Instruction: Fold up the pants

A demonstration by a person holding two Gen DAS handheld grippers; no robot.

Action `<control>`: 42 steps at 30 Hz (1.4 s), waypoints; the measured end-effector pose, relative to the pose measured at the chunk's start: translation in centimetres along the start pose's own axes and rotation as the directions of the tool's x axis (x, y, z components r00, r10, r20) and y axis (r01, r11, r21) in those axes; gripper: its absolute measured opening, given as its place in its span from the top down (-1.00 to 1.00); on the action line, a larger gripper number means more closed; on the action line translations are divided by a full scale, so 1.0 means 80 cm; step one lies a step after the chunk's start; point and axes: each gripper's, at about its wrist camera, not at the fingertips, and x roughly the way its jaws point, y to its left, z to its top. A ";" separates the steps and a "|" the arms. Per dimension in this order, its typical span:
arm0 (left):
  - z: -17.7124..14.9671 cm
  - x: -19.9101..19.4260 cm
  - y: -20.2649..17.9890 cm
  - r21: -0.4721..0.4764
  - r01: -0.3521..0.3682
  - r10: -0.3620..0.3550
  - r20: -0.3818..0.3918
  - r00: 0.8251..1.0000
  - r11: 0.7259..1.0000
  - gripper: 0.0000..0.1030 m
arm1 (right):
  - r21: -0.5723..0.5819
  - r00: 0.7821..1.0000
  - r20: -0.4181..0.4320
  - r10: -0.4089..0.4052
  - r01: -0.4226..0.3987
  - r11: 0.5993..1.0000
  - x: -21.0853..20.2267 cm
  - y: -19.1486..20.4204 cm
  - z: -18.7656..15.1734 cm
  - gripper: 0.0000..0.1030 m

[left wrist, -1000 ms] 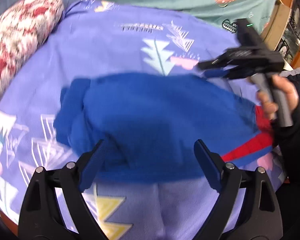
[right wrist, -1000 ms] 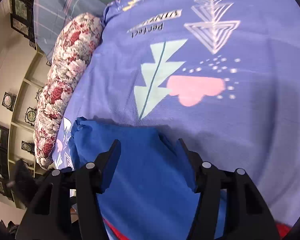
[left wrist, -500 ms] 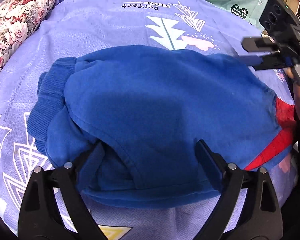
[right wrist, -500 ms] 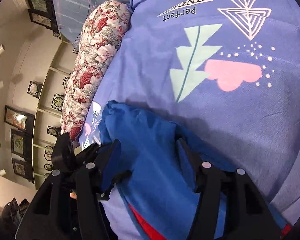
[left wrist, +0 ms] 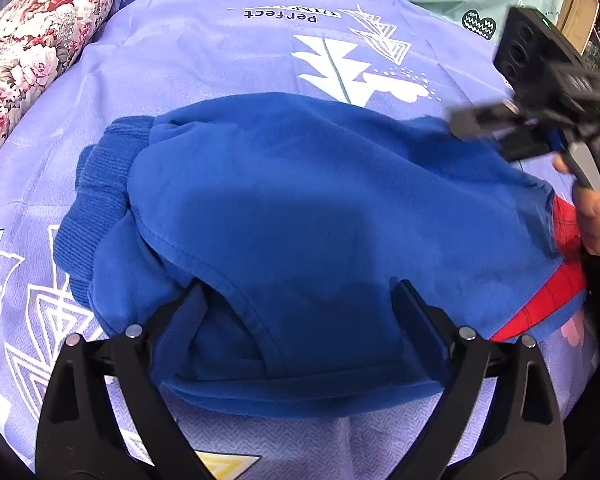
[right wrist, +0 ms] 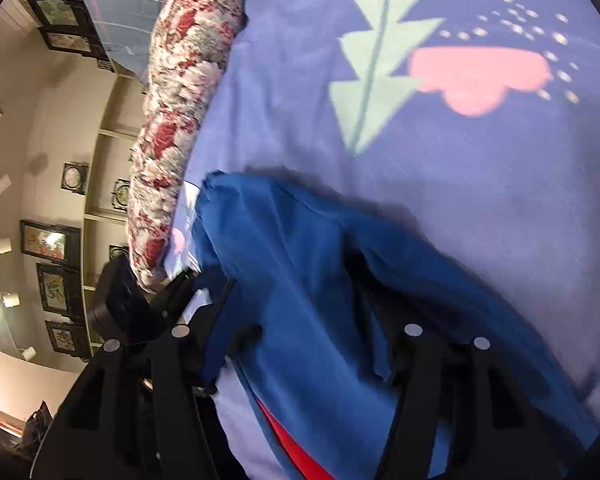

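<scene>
Item: blue fleece pants with ribbed cuffs and a red side panel (left wrist: 320, 216) — lying folded into a compact bundle on the lilac printed bedspread (left wrist: 228, 56), toward its near edge, cuffs pointing at the floral bolster pillow (left wrist: 32, 40) along the bedspread's left edge.

Left gripper (left wrist: 300, 304): black fingers spread wide over the bundle's near folded edge, cloth between them but the pads not pinching it — likely poised to square or take up the fold.

Right gripper (right wrist: 292, 300): at the far right corner of the bundle, jaws closing, blue cloth lying between them; no grip on it is visible. The placement suggests the two tools bracket opposite ends so the fold can be handled evenly.

Views compared: the left wrist view gives the whole bundle, the red panel and the person's hand (left wrist: 596, 216) on the right tool. The right wrist view is blurred, but alone shows a wall of framed pictures (right wrist: 48, 240).
</scene>
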 end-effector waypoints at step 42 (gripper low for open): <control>0.009 -0.008 -0.001 -0.138 0.063 -0.054 0.068 0.996 0.988 -0.87 | 0.550 0.574 0.564 -0.594 0.275 0.788 -0.364 -0.085 -0.400 -0.66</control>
